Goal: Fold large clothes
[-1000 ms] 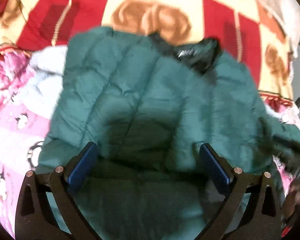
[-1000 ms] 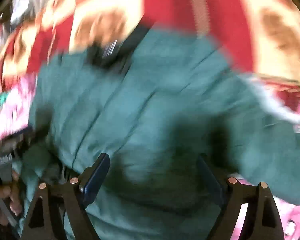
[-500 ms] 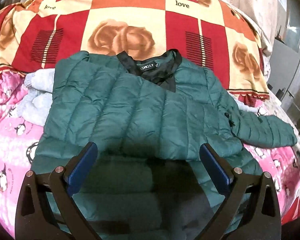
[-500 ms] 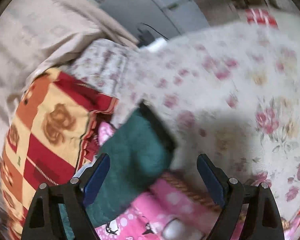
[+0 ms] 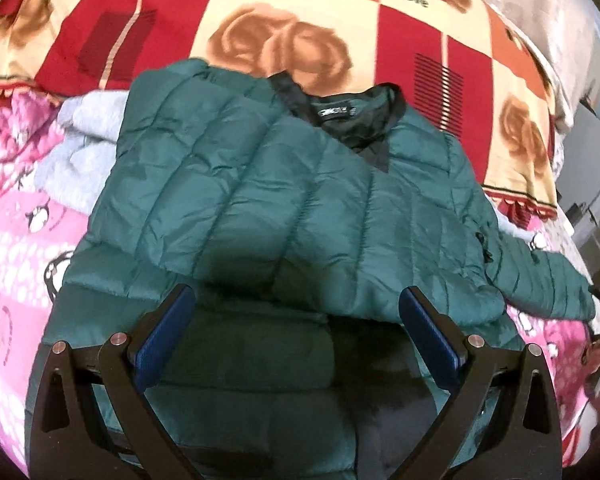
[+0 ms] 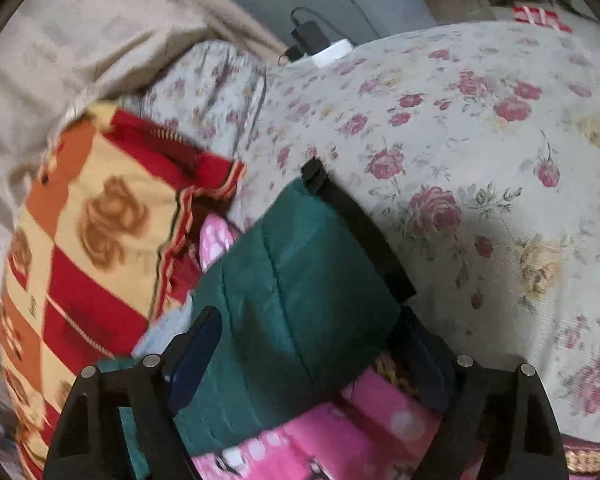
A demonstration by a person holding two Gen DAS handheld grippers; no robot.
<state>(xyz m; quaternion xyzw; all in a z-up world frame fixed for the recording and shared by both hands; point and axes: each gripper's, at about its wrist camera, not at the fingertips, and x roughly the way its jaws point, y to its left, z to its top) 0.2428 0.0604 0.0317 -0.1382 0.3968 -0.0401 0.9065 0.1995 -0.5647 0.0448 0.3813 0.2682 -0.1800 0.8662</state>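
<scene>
A dark green quilted puffer jacket (image 5: 284,208) with a black collar lies flat on the bed, its left sleeve folded across the body and its right sleeve (image 5: 540,280) stretched out to the right. My left gripper (image 5: 296,316) is open and empty, hovering over the jacket's lower hem. My right gripper (image 6: 312,336) is open, its jaws on either side of the end of the green sleeve (image 6: 300,280), which has a black cuff (image 6: 364,236). The sleeve lies between the jaws without being clamped.
A red, cream and orange rose-patterned blanket (image 5: 284,40) lies behind the jacket. A pink penguin-print cover (image 5: 16,216) and a pale blue garment (image 5: 80,136) lie to the left. A floral sheet (image 6: 480,140) lies beyond the cuff, with a charger and cable (image 6: 312,36) at its far edge.
The right gripper swung away from the jacket body out to the sleeve end and closed in on the cuff. The left gripper moved slightly nearer the jacket; both stayed open.
</scene>
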